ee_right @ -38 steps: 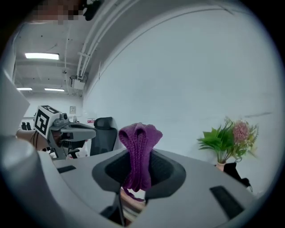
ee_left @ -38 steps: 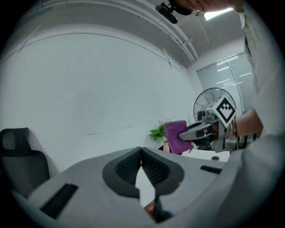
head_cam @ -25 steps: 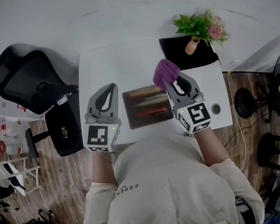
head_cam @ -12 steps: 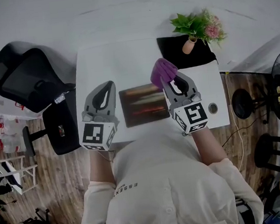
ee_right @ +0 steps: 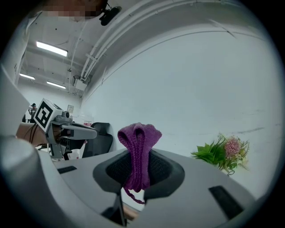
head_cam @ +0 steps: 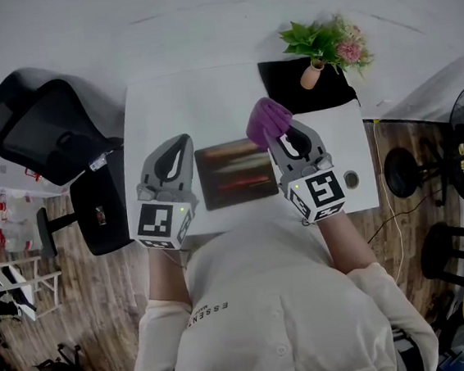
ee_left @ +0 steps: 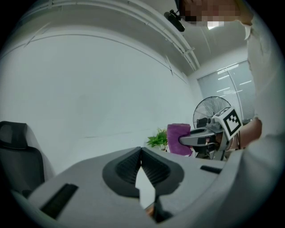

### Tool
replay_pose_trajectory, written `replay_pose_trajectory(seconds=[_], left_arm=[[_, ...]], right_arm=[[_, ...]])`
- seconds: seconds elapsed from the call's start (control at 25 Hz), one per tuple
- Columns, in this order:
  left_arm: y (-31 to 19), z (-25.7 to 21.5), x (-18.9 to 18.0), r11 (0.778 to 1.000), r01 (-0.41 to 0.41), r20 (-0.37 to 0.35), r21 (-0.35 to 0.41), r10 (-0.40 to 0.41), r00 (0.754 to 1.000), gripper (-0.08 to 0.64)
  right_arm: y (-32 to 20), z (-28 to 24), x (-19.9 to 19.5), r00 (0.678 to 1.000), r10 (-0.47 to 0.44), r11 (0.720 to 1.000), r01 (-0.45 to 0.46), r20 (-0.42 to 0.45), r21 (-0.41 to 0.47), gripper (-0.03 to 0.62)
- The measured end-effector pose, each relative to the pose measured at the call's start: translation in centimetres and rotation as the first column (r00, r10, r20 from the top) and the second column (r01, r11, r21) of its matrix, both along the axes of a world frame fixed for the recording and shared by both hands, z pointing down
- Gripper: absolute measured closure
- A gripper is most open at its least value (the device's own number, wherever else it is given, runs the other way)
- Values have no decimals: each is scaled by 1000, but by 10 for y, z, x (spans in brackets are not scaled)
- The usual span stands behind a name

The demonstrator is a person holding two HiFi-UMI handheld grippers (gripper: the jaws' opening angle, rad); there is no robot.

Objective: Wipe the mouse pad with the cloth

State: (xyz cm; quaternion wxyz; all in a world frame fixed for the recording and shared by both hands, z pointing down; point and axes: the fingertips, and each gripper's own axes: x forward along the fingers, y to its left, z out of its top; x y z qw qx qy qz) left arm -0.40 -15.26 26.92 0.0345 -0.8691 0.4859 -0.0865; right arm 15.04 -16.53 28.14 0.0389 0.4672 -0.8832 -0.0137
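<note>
Now the right gripper (ee_right: 136, 171) is pinching the purple cloth (ee_right: 139, 138) by the mouse pad's (head_cam: 237, 173) one o'clock corner. The left gripper (ee_left: 141, 156) is hovering closed and empty. The next move is probably lowering the cloth and sweeping toward seven.

Purple knit cloth (head_cam: 268, 121), bunched, pinched in right hand-held gripper (head_cam: 283, 140), at top-right corner of dark rect. mouse pad (head_cam: 236, 173), flat on bench (head_cam: 199, 110).

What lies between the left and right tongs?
The mouse pad lies between the left tongs and the right tongs; the head view shows it.
</note>
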Motion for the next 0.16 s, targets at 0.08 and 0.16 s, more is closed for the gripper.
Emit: replay_pose_trajectory(seconds=[0.08,0.16], left_arm=[[-1,0,1,1000,2,2,0,-2,1000,557],[-2,1,3,1000,3,6,-2,-3,1000,558]], right_arm=[[-1,1,0,1000,-6,1000,6,0,-4,502],[-1,2,1,1000,-11,1000,11,-4,-7,502]])
